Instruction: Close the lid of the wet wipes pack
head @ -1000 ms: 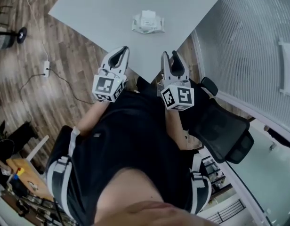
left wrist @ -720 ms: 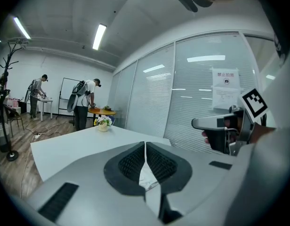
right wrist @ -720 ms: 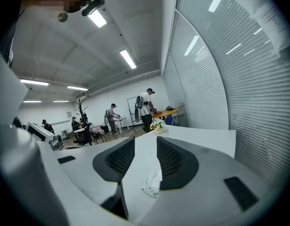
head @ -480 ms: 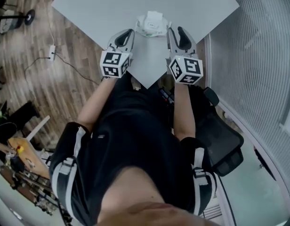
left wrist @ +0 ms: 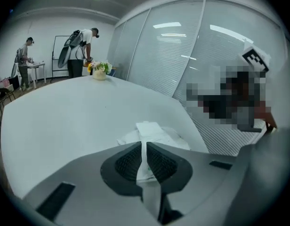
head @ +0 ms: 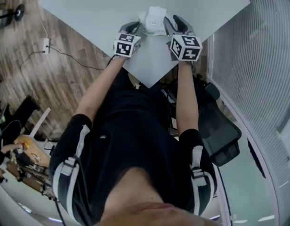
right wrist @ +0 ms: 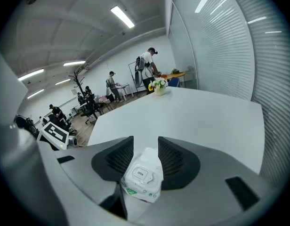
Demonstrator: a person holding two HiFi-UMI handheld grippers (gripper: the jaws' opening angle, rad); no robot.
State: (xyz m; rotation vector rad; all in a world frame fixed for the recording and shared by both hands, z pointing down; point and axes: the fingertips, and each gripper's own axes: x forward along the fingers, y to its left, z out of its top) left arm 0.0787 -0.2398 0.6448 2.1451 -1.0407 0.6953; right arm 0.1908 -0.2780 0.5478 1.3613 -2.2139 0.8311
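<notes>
The white wet wipes pack (head: pixel 154 19) lies near the corner of the white table (head: pixel 88 8). My left gripper (head: pixel 134 28) is at the pack's left edge, its jaws together with only a thin slit between them. In the left gripper view the pack (left wrist: pixel 157 134) shows just beyond that gripper (left wrist: pixel 144 157), with a flat white flap raised on its top. My right gripper (head: pixel 175 23) is at the pack's right side. Its jaws are opening, and the pack (right wrist: pixel 142 175), with an "OPEN" tab on its lid, shows between them without the pads (right wrist: pixel 121 157) pressing on it.
A black office chair (head: pixel 220 135) stands behind my right arm. A power strip with its cable (head: pixel 46 45) lies on the wood floor at the left. A glass wall with blinds (head: pixel 258 55) runs along the right. A flower vase (right wrist: pixel 159 84) stands at the table's far end.
Both grippers have moved from over my lap out over the table's corner, and now flank the wipes pack. The right jaws stand a little wider apart.
</notes>
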